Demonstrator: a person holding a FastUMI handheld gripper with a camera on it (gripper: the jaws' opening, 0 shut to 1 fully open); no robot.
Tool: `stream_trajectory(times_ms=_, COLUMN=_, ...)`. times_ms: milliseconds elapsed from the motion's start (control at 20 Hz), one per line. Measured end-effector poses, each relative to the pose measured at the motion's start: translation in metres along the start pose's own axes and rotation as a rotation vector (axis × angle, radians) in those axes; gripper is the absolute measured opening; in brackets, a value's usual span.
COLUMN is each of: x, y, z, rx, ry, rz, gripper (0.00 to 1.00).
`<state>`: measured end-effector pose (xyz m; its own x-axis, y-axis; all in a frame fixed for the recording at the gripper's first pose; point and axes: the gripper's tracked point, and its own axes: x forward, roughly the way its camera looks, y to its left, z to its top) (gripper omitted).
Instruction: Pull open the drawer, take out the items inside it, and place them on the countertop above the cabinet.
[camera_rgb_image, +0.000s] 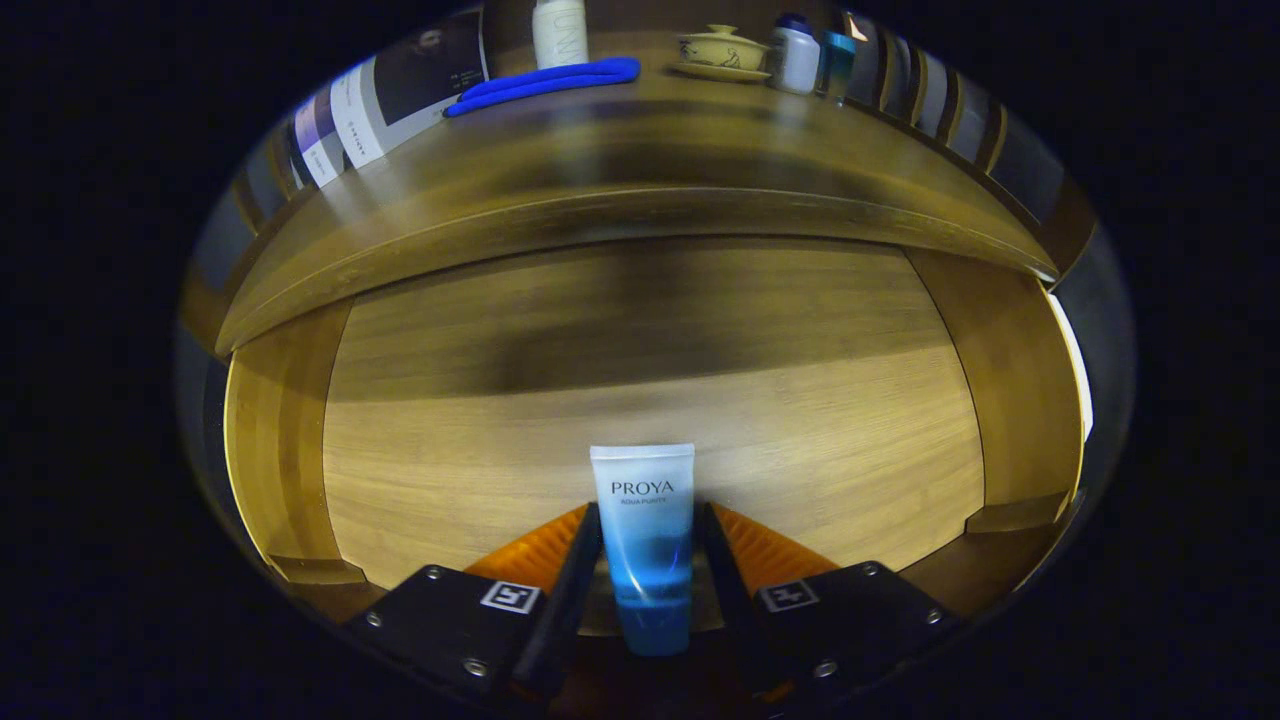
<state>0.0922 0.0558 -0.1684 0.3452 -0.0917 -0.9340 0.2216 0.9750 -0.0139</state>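
tube (645, 540) clamped between gripper (650, 545) fingers, open drawer (650, 400) floor bare around

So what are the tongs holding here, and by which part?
The tongs are shut on the tube, gripping its lower, darker half from both sides. Its flat crimped end points ahead, above the open drawer's floor.

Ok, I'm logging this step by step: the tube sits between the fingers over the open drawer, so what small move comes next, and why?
Probably lift straight up. The fingers press on both sides of the tube, so the gripper looks shut on it, and the drawer floor lies below. The countertop sits above and beyond, so the tube must clear that front edge first.
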Motion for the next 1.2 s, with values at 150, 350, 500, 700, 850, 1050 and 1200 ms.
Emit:
stream_trajectory(times_ms=150, x=-0.005, y=-0.001, z=0.005, rx=0.059, ry=-0.028, rz=0.013, gripper=0.52)
stream_trajectory(times_ms=350, x=-0.01, y=0.002, z=0.015, rx=0.077, ry=-0.115, rz=0.049, gripper=0.49)
stream_trajectory(times_ms=500, x=-0.018, y=-0.006, z=0.022, rx=0.04, ry=-0.187, rz=0.02, gripper=0.49)
stream_trajectory(times_ms=700, x=-0.028, y=-0.013, z=0.028, rx=0.041, ry=-0.276, rz=0.014, gripper=0.49)
stream_trajectory(times_ms=850, x=-0.04, y=-0.017, z=0.035, rx=0.028, ry=-0.357, rz=0.011, gripper=0.49)
stream_trajectory(times_ms=1050, x=-0.058, y=-0.012, z=0.046, rx=0.009, ry=-0.456, rz=0.031, gripper=0.49)
stream_trajectory(times_ms=1200, x=-0.076, y=-0.012, z=0.058, rx=-0.025, ry=-0.532, rz=0.02, gripper=0.49)
